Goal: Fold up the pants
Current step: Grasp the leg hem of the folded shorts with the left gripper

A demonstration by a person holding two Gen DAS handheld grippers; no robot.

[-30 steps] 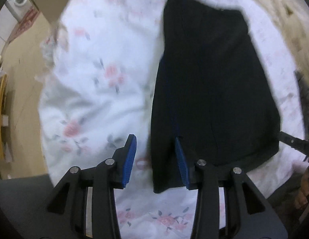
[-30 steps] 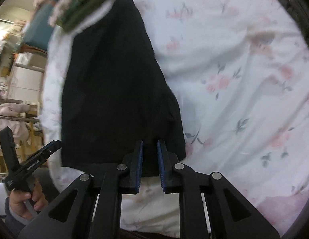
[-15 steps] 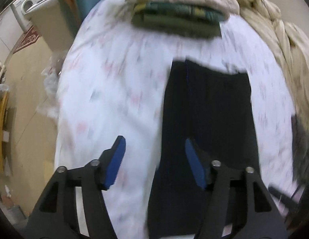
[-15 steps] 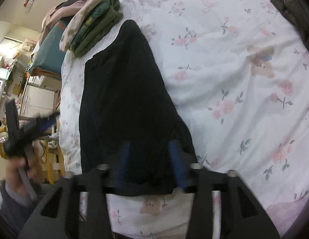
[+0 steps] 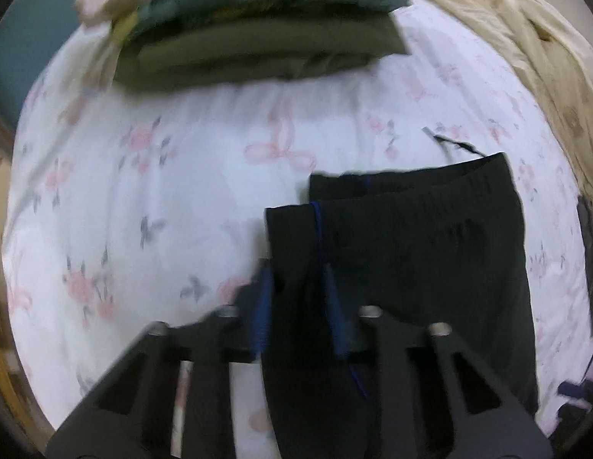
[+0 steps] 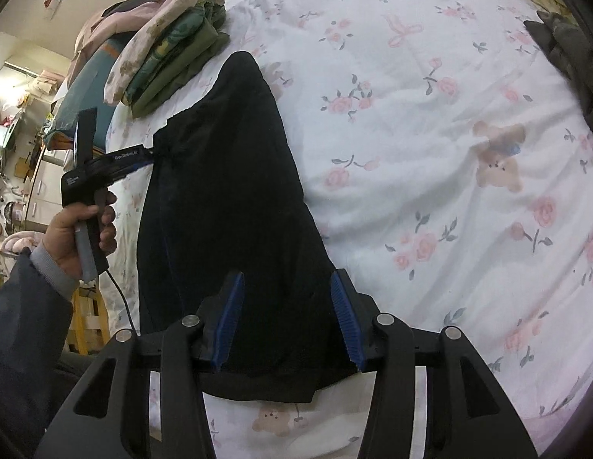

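The black pants lie folded lengthwise on the floral bed sheet. In the left wrist view the pants show a blue side seam, with the waistband end at the far side. My left gripper is partly closed around the left edge of the pants near that end; the view is blurred. It shows from the side in the right wrist view at the pants' far left edge. My right gripper is open above the near end of the pants, holding nothing.
A stack of folded clothes sits at the far end of the bed, also in the right wrist view. A beige quilt lies at the right. A dark garment lies at the bed's right edge. Furniture stands left of the bed.
My left gripper moved forward along the pants' left edge to the far end and narrowed around it. My right gripper opened wide and drew back from the near hem.
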